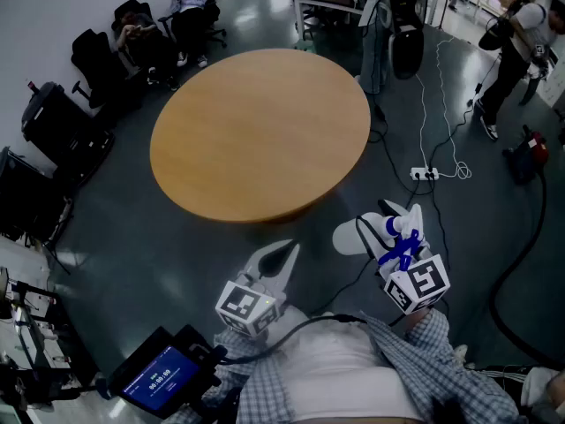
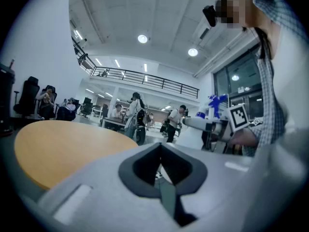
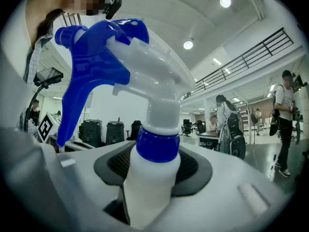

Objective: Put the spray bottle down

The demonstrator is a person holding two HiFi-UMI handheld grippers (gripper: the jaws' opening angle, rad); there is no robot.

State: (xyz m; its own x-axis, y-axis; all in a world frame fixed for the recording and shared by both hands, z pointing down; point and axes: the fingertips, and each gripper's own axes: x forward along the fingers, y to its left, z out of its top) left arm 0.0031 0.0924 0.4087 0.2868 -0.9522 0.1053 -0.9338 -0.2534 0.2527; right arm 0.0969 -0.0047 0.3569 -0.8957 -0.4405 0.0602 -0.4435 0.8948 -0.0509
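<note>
A white spray bottle (image 1: pixel 351 237) with a blue trigger head lies level in my right gripper (image 1: pixel 395 235), which is shut on its neck, off the near right edge of the round wooden table (image 1: pixel 260 131). In the right gripper view the spray bottle (image 3: pixel 149 178) stands between the dark pads (image 3: pixel 195 166), its blue trigger at upper left. My left gripper (image 1: pixel 287 253) hangs just short of the table's near edge, shut and with nothing in it. In the left gripper view the left gripper (image 2: pixel 161 151) has its tips together, and the spray bottle (image 2: pixel 194 132) shows to the right.
The table top is bare. On the dark floor to the right lie a white power strip (image 1: pixel 424 173) with loose cables and a thick black cable (image 1: pixel 521 254). People sit in office chairs (image 1: pixel 159 34) at the back left; another person (image 1: pixel 508 47) stands at the back right.
</note>
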